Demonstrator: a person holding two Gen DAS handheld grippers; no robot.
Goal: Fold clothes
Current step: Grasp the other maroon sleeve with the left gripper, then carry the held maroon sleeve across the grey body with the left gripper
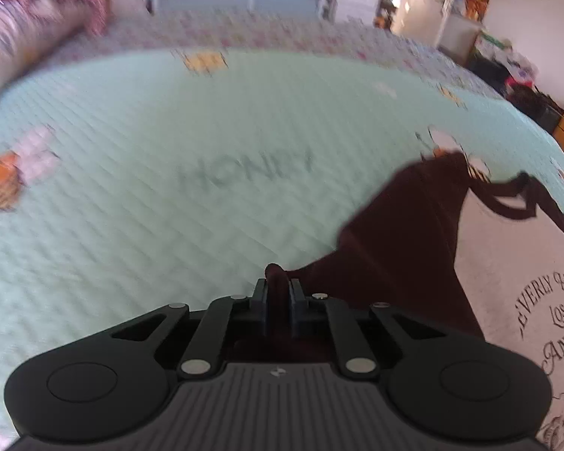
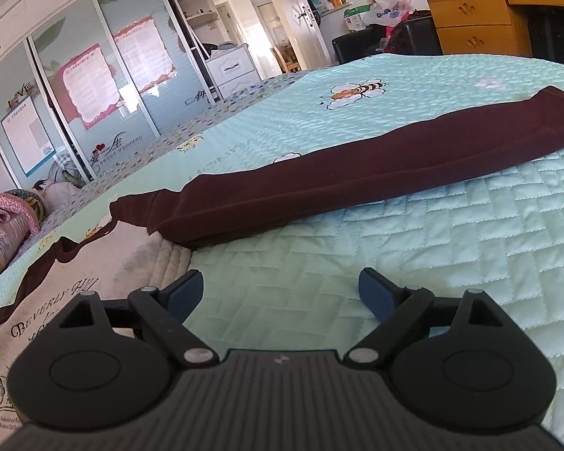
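The left gripper was clenched on the maroon sleeve, probably to fold it inward. The right gripper stood released over the bed.

Glossy quilted satin on the bedspread, soft matt maroon knit on the sleeve, matt black plastic on the right tool.

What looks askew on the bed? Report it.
The shirt lies lopsided: its right sleeve stretches flat across the quilt, while the left gripper has the other sleeve bunched and pinched. Nothing looks damaged.
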